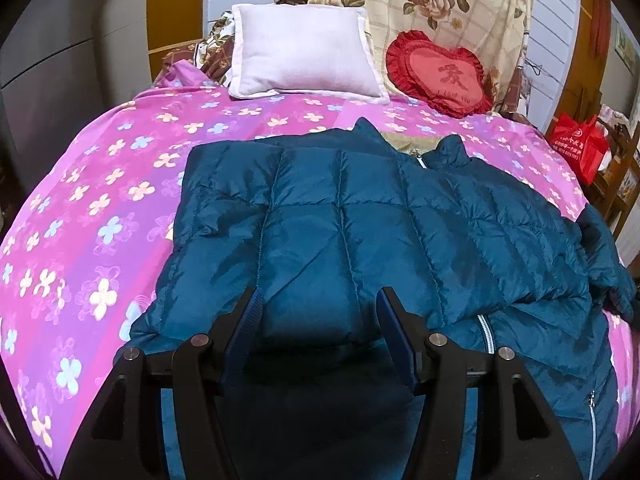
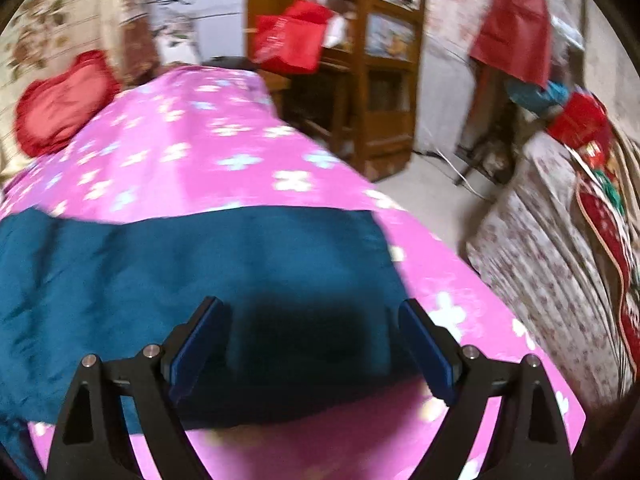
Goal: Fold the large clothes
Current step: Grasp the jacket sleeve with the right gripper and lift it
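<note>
A teal quilted jacket point(image 1: 360, 216) lies spread on the bed point(image 1: 100, 208), over its pink flowered cover, collar toward the white pillow point(image 1: 304, 56) and the red heart cushion point(image 1: 438, 74) at the head. One side panel appears already folded in across the chest, so the zipper point(image 1: 486, 332) shows only along the lower right. The left gripper point(image 1: 318, 328) hangs over the near hem with its jaws partly apart on either side of a puffy fold of the jacket; whether the pads press on it I cannot tell, though the position suggests it is steadying that edge. The right gripper point(image 2: 312, 344) is over the jacket's far side, near the bed's edge, jaws wide with only flat fabric below and nothing held, probably placed to take the unfolded side or sleeve next. That view is blurred.
</note>
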The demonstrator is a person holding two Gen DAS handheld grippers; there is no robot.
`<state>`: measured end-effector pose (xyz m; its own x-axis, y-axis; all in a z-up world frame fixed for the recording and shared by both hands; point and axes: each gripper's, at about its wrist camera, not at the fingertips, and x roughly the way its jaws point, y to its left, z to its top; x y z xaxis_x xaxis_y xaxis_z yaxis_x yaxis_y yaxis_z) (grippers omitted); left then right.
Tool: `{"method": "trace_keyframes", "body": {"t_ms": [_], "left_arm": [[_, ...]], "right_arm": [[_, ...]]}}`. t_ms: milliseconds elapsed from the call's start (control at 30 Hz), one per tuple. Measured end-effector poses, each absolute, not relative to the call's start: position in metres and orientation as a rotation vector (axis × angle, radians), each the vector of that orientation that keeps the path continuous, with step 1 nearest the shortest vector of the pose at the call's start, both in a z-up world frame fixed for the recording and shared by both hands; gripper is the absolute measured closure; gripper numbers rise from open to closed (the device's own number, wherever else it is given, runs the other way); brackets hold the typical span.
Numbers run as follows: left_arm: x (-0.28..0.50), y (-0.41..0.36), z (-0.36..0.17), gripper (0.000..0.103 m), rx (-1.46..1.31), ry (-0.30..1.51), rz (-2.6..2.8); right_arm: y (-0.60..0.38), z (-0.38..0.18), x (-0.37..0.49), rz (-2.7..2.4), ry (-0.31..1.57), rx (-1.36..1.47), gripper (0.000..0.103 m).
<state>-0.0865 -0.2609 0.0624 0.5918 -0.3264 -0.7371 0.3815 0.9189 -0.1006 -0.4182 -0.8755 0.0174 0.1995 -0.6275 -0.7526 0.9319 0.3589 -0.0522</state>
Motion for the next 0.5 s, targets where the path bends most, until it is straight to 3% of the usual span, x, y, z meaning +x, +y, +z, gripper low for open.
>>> {"method": "trace_keyframes", "body": {"t_ms": [267, 333, 367, 433, 500], "left_arm": [[-0.085, -0.269, 0.051, 0.062, 0.114, 0.858, -0.409], [-0.086, -0.271, 0.05, 0.062, 0.122, 0.858, -0.405], [-0.086, -0.271, 0.05, 0.062, 0.124, 0.857, -0.405], [-0.086, -0.27, 0.051, 0.062, 0.124, 0.854, -0.405], [-0.086, -0.268, 0.053, 0.062, 0.116, 0.85, -0.404]], "right_arm": [[-0.911, -0.013, -0.449, -1.102, 0.726, 0.645, 0.001], [-0.907, -0.015, -0.444, -1.099, 0.742, 0.611, 0.005], [-0.904, -0.014, -0.44, -1.087, 0.75, 0.586, 0.009], [-0.897, -0.011, -0.429, -1.042, 0.765, 0.554, 0.045], [-0.888, -0.004, -0.416, -0.999, 0.783, 0.54, 0.074]]}}
